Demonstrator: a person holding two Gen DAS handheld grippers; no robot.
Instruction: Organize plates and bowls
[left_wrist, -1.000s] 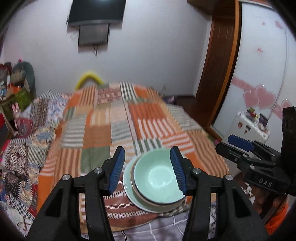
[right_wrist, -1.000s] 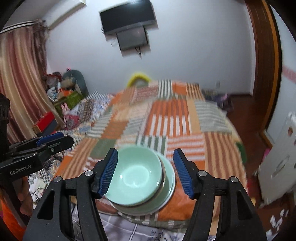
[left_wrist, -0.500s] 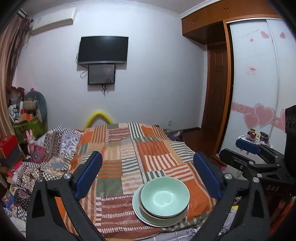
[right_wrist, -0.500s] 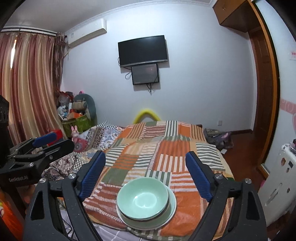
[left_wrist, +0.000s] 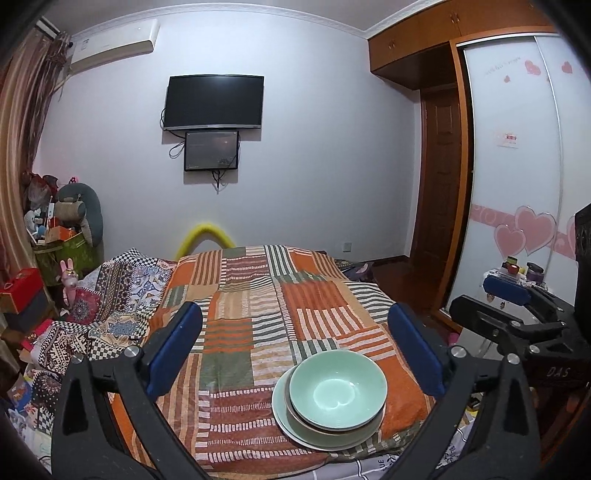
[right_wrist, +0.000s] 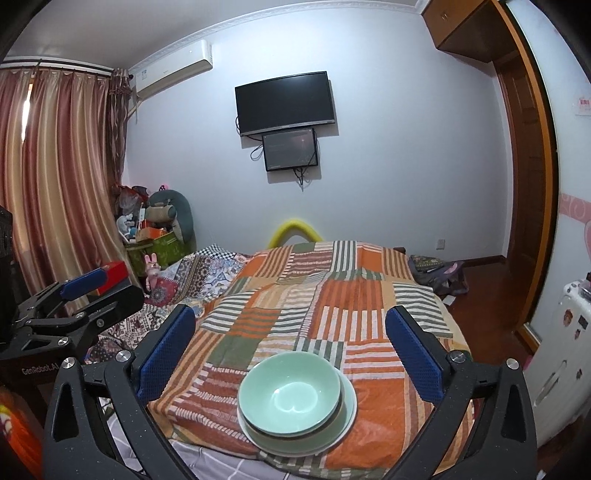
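both grippers, left gripper (left_wrist: 295, 347) and right gripper (right_wrist: 290, 349), are standing wide apart, the right's jaws opening, gripping nothing; the green bowl (left_wrist: 338, 391) is sitting stacked on plates (left_wrist: 295, 428) near the bed's (left_wrist: 258, 295) near edge.

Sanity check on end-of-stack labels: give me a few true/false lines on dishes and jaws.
1. The green bowl sits on top of the plates. True.
2. The stack rests on the patchwork blanket. True.
3. The left gripper is shut on the bowl. False: its jaws are wide open and hold nothing.
4. The right gripper holds a plate. False: its jaws are opening, nothing pressed between them.
5. The bowl lies upside down. False: it is upright, hollow showing.
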